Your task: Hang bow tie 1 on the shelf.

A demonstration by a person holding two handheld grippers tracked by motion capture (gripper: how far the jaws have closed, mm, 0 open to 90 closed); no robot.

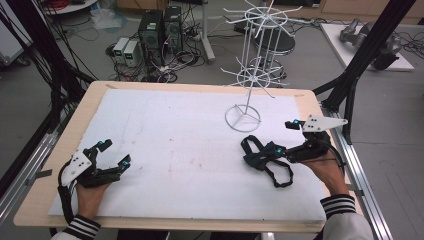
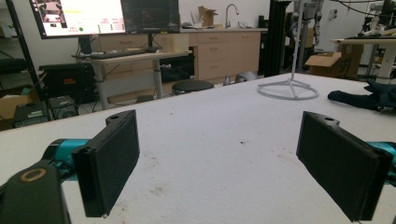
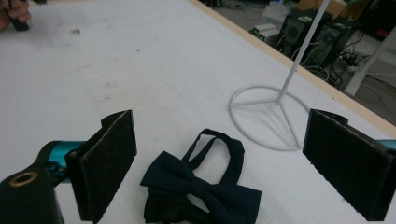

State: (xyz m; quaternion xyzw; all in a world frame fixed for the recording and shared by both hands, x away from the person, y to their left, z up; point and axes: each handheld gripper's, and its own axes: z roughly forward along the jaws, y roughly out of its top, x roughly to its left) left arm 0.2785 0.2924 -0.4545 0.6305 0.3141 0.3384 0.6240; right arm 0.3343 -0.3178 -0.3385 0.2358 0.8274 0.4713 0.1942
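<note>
While no writing could be read on anything, the dark bow tie lay on the white desk, just before the right gripper, whose fingers were spread to either side of it. Close behind stood the white wire rack. Well apart, the left gripper rested with fingers spread, holding nothing.

bow tie: dark navy | rack: white | tongs: black
</note>
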